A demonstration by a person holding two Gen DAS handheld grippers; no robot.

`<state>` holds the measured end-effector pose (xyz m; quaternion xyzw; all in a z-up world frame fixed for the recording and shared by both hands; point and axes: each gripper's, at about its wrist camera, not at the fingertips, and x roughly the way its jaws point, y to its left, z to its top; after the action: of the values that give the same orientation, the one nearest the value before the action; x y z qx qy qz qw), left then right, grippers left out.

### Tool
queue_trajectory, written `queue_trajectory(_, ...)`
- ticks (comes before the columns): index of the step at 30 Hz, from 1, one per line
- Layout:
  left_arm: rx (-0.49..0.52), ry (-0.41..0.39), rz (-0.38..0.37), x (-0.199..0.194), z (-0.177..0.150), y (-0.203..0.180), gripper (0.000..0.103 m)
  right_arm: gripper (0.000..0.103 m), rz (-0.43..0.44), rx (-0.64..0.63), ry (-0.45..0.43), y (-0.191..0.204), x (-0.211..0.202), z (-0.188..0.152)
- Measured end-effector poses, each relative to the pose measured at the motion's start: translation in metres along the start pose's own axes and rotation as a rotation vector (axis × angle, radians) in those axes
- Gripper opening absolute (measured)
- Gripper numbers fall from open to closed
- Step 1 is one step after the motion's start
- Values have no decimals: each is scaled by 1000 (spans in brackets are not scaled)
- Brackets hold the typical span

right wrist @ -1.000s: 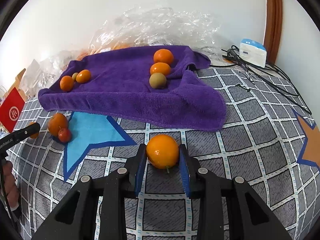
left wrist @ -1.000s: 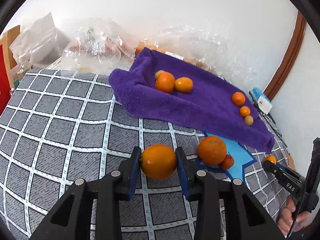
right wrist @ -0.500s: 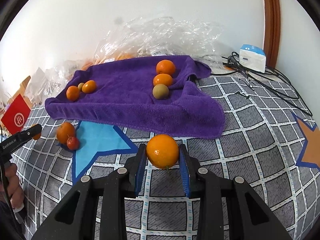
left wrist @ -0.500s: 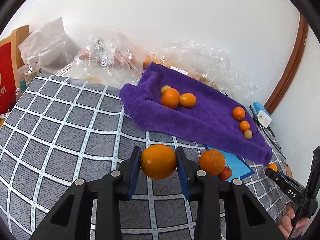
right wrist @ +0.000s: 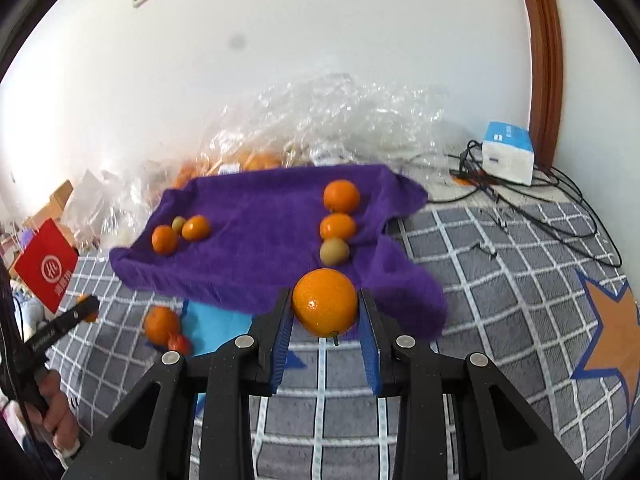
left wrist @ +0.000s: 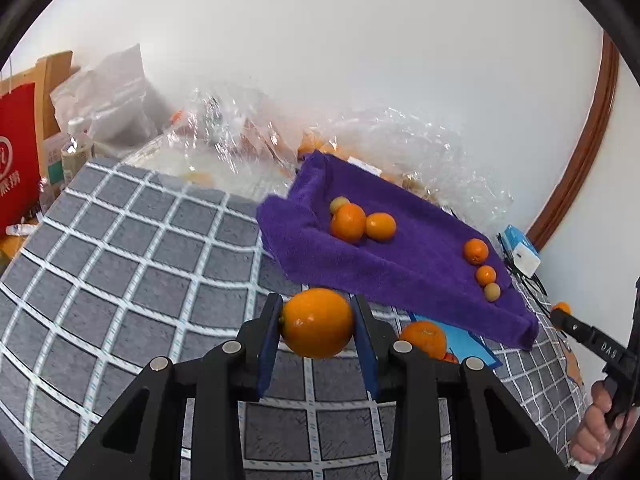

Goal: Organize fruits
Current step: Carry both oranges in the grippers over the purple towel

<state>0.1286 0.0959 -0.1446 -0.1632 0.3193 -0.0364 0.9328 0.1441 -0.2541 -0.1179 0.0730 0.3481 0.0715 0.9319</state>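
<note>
While airborne, orange (left wrist: 317, 322) between claw (left wrist: 318, 334) pads

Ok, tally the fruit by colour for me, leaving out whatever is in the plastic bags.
Orange fruits: 7 (4 on the purple towel, 1 on the bedcover, 1 in the left gripper, 1 in the right gripper)
Yellow-green fruits: 2
Red fruit: 1
Total: 10

open grid cloth (left wrist: 132, 280) left of towel (left wrist: 400, 264).

Crinkled clear plastic bags (right wrist: 340, 120), perhaps packaging, behind a white-blue box (right wrist: 507, 152).
</note>
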Motion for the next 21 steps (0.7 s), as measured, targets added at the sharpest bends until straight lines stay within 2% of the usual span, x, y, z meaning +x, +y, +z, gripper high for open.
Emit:
queue_trajectory(10, 64, -63, 35, -24, 45, -18, 33, 32, -16, -17, 12, -1, 22, 38)
queue_trajectory(16, 87, -41, 58, -12, 60, -27, 33, 32, 1, -7, 76, -1, 61, 38)
queue_trajectory(21, 76, 5, 30, 7, 64, -37, 33, 32, -7, -10, 138, -5, 84, 25)
